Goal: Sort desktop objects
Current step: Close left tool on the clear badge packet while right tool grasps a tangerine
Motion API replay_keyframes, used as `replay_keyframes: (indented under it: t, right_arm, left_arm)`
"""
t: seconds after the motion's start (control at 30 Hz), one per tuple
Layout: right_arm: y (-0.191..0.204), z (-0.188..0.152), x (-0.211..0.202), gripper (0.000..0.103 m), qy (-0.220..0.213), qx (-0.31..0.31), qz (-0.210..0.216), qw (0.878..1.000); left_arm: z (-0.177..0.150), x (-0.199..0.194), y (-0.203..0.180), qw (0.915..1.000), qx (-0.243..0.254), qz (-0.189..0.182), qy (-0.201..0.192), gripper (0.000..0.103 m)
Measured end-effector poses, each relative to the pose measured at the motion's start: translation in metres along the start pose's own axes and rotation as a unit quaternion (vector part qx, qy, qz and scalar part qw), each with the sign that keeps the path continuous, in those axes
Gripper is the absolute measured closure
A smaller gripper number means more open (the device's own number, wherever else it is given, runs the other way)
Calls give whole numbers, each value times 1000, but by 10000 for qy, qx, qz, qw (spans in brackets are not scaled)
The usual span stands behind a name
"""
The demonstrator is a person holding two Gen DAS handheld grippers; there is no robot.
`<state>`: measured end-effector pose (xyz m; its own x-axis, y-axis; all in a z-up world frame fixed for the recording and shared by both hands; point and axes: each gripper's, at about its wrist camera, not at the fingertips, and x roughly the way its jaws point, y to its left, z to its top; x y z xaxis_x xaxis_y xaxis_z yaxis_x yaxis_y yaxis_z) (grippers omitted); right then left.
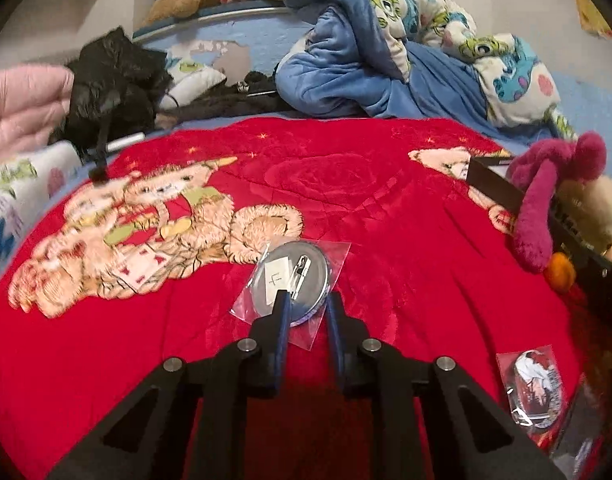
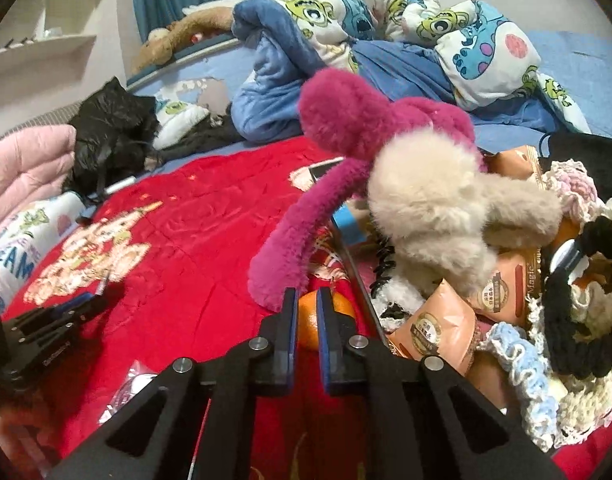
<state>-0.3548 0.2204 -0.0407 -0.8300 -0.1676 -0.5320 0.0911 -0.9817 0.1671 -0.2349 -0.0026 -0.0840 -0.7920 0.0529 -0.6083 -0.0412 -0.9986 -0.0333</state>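
A round silver badge in a clear bag (image 1: 291, 276) shows its pin side on the red bear blanket (image 1: 406, 240). My left gripper (image 1: 308, 300) is shut on the near edge of the badge, with a blue pad on each side. In the right wrist view the left gripper (image 2: 87, 304) appears at the left, with a thin silver edge sticking up from it. My right gripper (image 2: 306, 300) is shut, with only a narrow slit between its pads and nothing held. Just beyond its tips lies an orange (image 2: 330, 316), beside a magenta plush arm (image 2: 281, 256).
A second bagged badge (image 1: 534, 388) lies at the near right. A black box (image 2: 364, 284) at the right holds a magenta and cream plush (image 2: 418, 200), snack packets (image 2: 438, 328) and crocheted items (image 2: 522, 364). A rumpled blue quilt (image 1: 346, 68) and a black bag (image 1: 113, 80) lie behind.
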Motion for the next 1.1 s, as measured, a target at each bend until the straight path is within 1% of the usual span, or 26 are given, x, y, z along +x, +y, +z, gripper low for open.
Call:
replay_keyframes:
  t: [0.03, 0.07, 0.2, 0.3, 0.4, 0.5, 0.53, 0.57, 0.63, 0.7, 0.87, 0.9, 0.93, 0.97, 1.0, 1.03, 1.07, 1.1]
  right_arm:
    - [2, 0, -2, 99, -40, -50, 85, 9999]
    - [8, -2, -2, 99, -20, -178, 216, 9996]
    - [33, -5, -2, 99, -69, -766, 78, 9970]
    - [38, -6, -7, 99, -203, -926, -21, 9955]
    - [32, -5, -9, 99, -281, -777, -24, 9966]
    - [17, -2, -14, 99, -398, -414, -34, 9983]
    - [13, -2, -16, 97, -416, -314, -21, 9986]
    - [7, -2, -15, 96, -356, -183, 56, 9992]
    - [2, -3, -11, 95, -227, -35, 77, 9997]
    - [-1, -2, -7, 96, -118, 50, 82, 9999]
    - [5, -4, -6, 94, -64, -102, -60, 9999]
    - [6, -4, -6, 93, -47, -119, -62, 9999]
    - [7, -5, -6, 88, -21, -161, -32, 9999]
    - [10, -5, -5, 80, -11, -243, 11, 9997]
    - [15, -6, -5, 76, 8, -359, 8, 9994]
    - [20, -6, -3, 66, 52, -485, -31, 9988]
    - [26, -7, 1, 55, 122, -646, -172, 9977]
    - [29, -7, 4, 50, 192, -731, -268, 9968]
  left_arm:
    - [0, 0, 1, 10000, -31, -27, -14, 84]
    - [-1, -1, 1, 10000, -43, -32, -24, 84]
    - [-1, -2, 1, 10000, -44, -34, -55, 84]
    - [-2, -6, 4, 9997, -135, -90, -156, 88]
    - [-2, -13, 7, 9993, -229, -109, -292, 91]
    - [-5, -25, 13, 9977, -365, -155, -551, 93]
    - [-5, -28, 14, 9972, -402, -166, -606, 94]
    - [-5, -29, 15, 9969, -437, -183, -635, 94]
    - [-5, -28, 17, 9967, -493, -237, -605, 94]
    - [-4, -27, 17, 9968, -479, -261, -583, 94]
    - [-5, -28, 12, 9972, -372, -255, -594, 94]
    - [-5, -28, 11, 9972, -355, -300, -591, 94]
    - [-5, -27, 10, 9973, -343, -313, -575, 94]
    - [-5, -26, 10, 9974, -330, -316, -551, 94]
    - [-5, -25, 9, 9976, -316, -326, -530, 94]
    - [-5, -25, 9, 9976, -302, -340, -514, 94]
    - [-5, -24, 8, 9977, -296, -338, -509, 94]
    - [-5, -24, 8, 9977, -295, -337, -514, 94]
